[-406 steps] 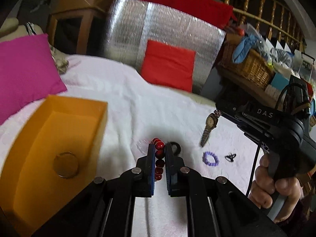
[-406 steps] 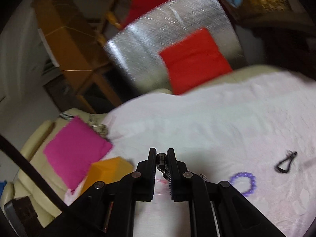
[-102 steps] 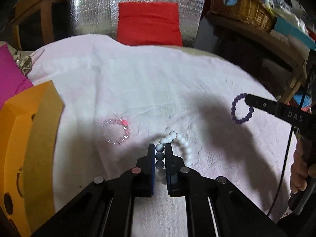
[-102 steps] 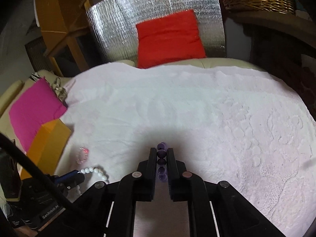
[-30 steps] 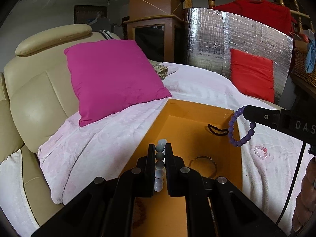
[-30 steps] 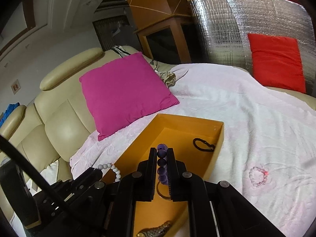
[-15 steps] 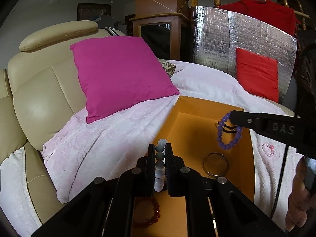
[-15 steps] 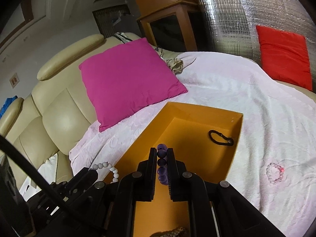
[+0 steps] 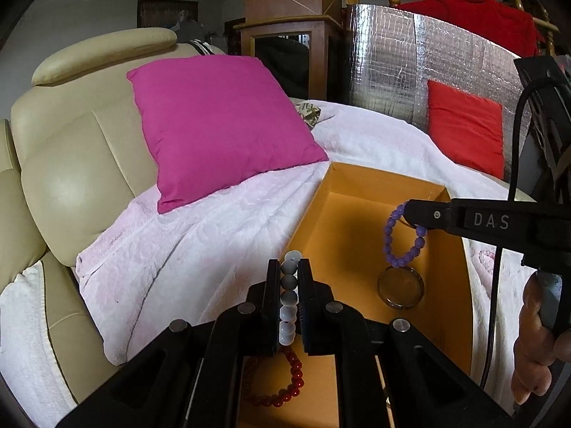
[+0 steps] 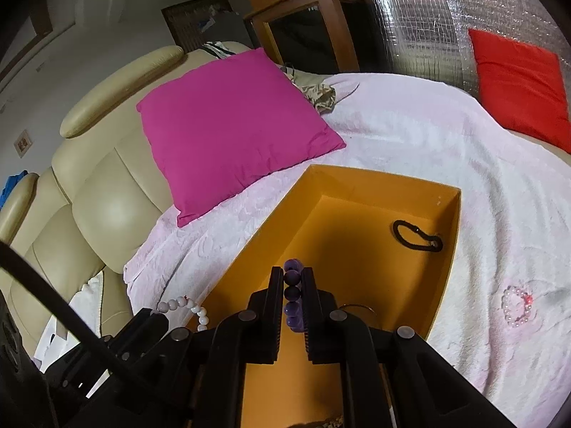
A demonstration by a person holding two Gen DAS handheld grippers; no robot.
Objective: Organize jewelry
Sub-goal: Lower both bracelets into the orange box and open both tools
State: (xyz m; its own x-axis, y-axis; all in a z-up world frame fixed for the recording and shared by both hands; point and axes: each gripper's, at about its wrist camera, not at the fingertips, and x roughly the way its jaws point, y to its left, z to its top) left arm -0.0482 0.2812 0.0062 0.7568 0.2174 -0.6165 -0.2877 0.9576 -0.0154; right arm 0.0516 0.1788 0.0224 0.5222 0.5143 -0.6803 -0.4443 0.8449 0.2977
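left hand-held gripper [image 9: 289,296] pinches a white bead bracelet [image 9: 288,299] (right hand-held gripper [image 10: 293,299]: purple beads [image 10: 293,299]).

Both fisheye views are evenly lit by soft indoor light and are sharp, with no motion blur. Straight lines are bent toward the edges, and the corners are cut off by a black round vignette. A dark shadow is cast inside the orange box [image 10: 371,182]. Glare is seen on the silver foil panel [image 9: 410,67] and a sheen on the cream leather sofa [image 9: 71,178].
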